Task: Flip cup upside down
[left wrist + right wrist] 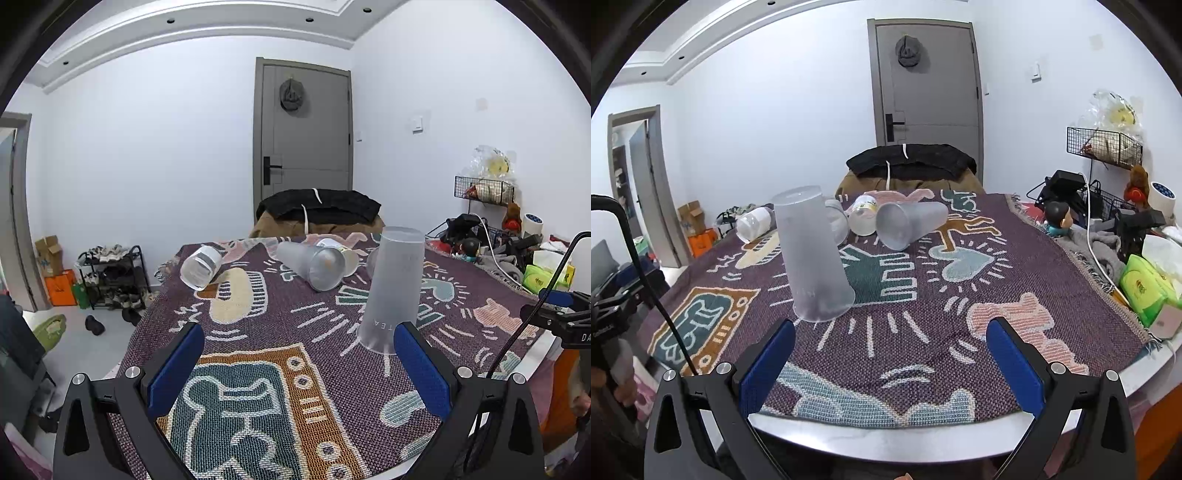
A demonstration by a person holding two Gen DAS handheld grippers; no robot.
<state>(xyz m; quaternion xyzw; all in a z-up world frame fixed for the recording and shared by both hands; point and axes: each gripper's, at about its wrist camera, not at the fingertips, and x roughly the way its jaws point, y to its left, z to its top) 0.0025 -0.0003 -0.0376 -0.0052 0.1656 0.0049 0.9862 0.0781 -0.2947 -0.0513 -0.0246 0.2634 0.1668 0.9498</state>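
Observation:
A tall frosted plastic cup (393, 288) stands upside down, rim on the patterned tablecloth; it also shows in the right wrist view (814, 254). Behind it a second frosted cup (312, 263) lies on its side, also seen from the right wrist (910, 223). A clear cup with a white label (201, 267) lies on its side at the far left (753, 228). My left gripper (299, 362) is open and empty, just in front of the upside-down cup. My right gripper (890, 360) is open and empty, to the right of that cup.
A small white labelled cup (863, 218) lies behind the others. The tablecloth (923, 314) covers a table with a pale front edge. Clutter, a green tissue pack (1145, 291) and cables line the right side. A chair with a black jacket (319, 206) stands behind.

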